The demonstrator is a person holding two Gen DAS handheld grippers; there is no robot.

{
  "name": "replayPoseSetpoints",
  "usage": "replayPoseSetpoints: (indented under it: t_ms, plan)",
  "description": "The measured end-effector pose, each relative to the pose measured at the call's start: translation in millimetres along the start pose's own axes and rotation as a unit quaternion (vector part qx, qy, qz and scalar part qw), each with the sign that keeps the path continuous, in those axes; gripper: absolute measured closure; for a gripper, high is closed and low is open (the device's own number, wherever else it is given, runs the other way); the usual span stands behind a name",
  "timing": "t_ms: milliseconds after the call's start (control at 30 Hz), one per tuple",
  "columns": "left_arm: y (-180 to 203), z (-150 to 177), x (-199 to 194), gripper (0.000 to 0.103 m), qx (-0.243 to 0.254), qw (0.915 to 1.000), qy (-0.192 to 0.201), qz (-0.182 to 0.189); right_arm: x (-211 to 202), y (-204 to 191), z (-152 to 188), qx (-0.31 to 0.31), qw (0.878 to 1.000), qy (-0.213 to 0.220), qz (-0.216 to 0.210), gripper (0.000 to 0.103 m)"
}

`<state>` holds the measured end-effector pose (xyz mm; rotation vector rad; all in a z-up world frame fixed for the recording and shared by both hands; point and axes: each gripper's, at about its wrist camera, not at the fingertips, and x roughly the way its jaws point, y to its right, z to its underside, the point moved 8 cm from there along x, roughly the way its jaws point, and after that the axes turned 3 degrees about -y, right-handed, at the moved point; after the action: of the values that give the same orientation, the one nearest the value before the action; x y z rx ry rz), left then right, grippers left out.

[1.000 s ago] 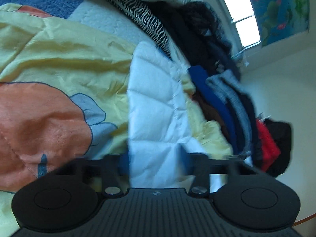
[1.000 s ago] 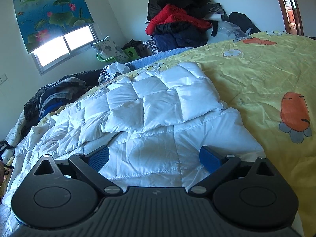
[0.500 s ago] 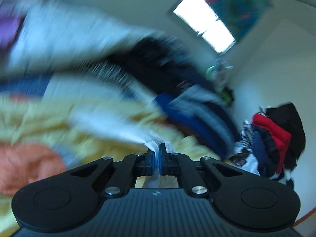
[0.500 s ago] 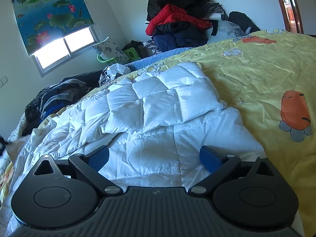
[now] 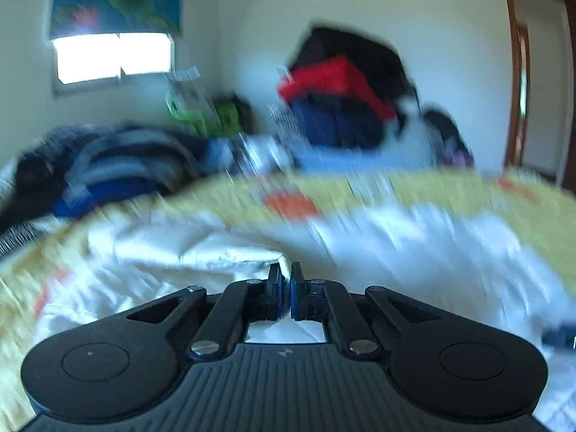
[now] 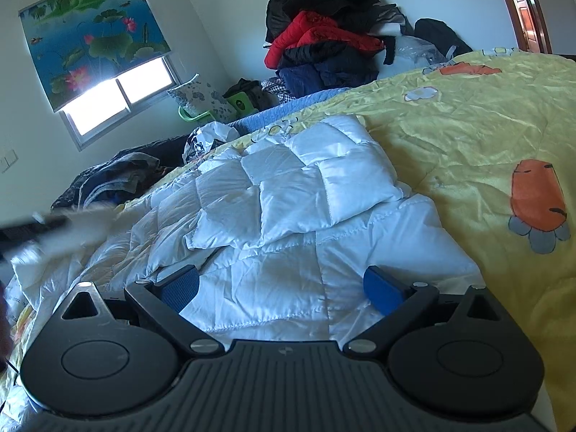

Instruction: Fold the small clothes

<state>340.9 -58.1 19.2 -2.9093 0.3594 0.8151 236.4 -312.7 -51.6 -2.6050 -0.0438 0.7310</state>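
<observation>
White quilted jacket [image 6: 298,223], dark clothes pile [image 6: 324,36] behind

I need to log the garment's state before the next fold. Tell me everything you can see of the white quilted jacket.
The white quilted puffy jacket is shiny, padded fabric stitched into square panels. It lies crumpled on the yellow carrot-print bedspread, one section folded over the rest. The left gripper is shut on a pinched edge of it. The right gripper is open, its blue pads spread over the near hem; contact there is unclear.
</observation>
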Motion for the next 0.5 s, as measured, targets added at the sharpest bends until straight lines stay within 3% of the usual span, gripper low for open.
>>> replayPoseSetpoints:
  t_ms: [67, 133, 200, 267, 333, 367, 400, 500]
  plan:
    - [23, 15, 9, 0.098, 0.038, 0.9989, -0.028, 0.002, -1, 0, 0, 0.001, 1.0, 0.001, -0.001, 0.005]
    - [43, 27, 7, 0.094, 0.117, 0.9928, -0.023, -0.016, -1, 0, 0, 0.003, 1.0, 0.002, -0.002, 0.005]
    - [62, 40, 1, 0.092, 0.218, 0.9749, -0.012, -0.041, -2, 0, 0, 0.004, 1.0, 0.004, -0.003, 0.005]
    - [78, 55, -11, 0.092, 0.306, 0.9482, 0.021, -0.084, -3, 1, -1, 0.006, 1.0, 0.007, -0.006, 0.005]
    - [85, 64, -20, 0.092, 0.359, 0.9254, 0.043, -0.115, -4, 1, -1, 0.007, 1.0, 0.009, -0.008, 0.006]
    - [86, 68, -26, 0.092, 0.36, 0.9241, 0.05, -0.118, -4, 1, -1, 0.008, 1.0, 0.01, -0.008, 0.006]
    - [86, 70, -32, 0.092, 0.346, 0.9301, 0.051, -0.111, -4, 1, -1, 0.009, 1.0, 0.011, -0.009, 0.006]
    - [78, 74, -52, 0.091, 0.241, 0.9658, 0.052, -0.08, -4, 1, -1, 0.009, 1.0, 0.011, -0.009, 0.006]
